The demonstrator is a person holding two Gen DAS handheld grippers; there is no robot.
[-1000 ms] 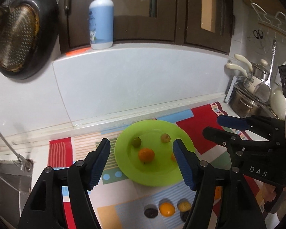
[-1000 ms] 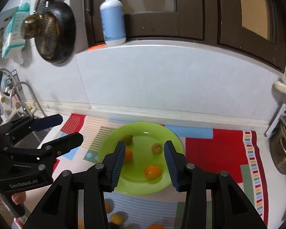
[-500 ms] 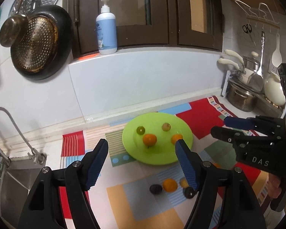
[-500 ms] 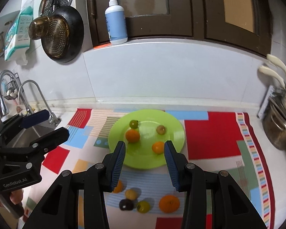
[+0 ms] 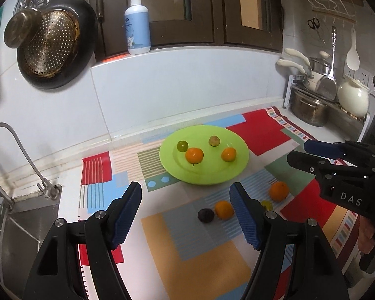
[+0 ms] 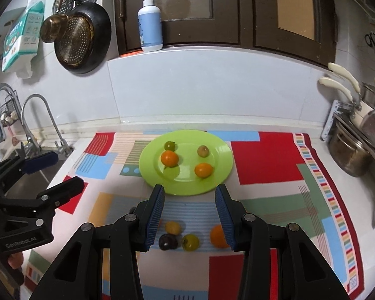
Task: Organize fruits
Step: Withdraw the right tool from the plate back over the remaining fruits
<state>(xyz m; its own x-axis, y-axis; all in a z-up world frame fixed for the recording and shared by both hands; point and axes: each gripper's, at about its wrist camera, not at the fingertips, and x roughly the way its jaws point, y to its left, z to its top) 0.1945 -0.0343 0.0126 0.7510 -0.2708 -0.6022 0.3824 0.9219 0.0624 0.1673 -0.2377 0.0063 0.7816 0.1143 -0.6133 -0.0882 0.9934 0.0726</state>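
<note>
A green plate point(image 5: 240, 165) point(image 6: 222, 155) on the patterned mat holds two orange fruits point(image 5: 194, 155) point(image 6: 203, 170) and two small greenish fruits point(image 5: 182, 146) point(image 6: 202, 150). In front of the plate lie loose fruits: a dark plum point(image 5: 205, 215) point(image 6: 168, 241), a small orange one point(image 5: 224, 210), a larger orange point(image 5: 278, 191) point(image 6: 217, 236), a yellow-green one point(image 6: 190, 242) and a yellow one point(image 6: 172, 227). My left gripper point(image 5: 186, 215) is open and empty above the mat. My right gripper point(image 6: 189, 216) is open and empty over the loose fruits.
A sink with tap point(image 5: 2, 150) lies at the left. Pots and a rack point(image 5: 320, 100) stand at the right. A pan point(image 5: 52, 50) hangs on the wall and a pump bottle point(image 5: 137, 25) stands on the ledge.
Both grippers have pulled back and up from the plate, so the loose fruits in front of it have come into fuller view. Both stay open and empty.
</note>
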